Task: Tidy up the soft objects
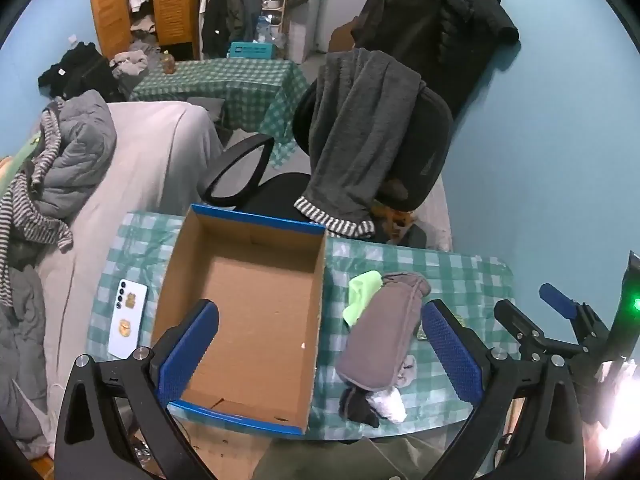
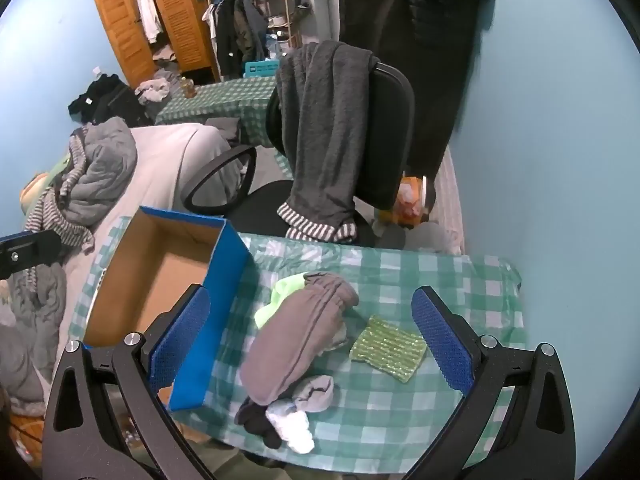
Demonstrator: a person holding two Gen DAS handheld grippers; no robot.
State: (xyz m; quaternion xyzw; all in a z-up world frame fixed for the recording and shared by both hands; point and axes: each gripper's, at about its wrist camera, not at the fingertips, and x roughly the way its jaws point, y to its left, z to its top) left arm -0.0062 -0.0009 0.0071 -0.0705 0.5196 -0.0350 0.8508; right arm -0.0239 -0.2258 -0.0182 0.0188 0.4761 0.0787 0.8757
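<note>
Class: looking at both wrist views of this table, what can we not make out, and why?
- Left wrist view: sparkly green cloth almost hidden behind the grey garment.
- Both views: the pile under that garment.
- Right wrist view: the box floor's near part, behind its blue wall.

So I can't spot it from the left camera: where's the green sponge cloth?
In the right wrist view, the green sponge cloth lies flat on the tablecloth, right of the grey fabric pouch.
</note>
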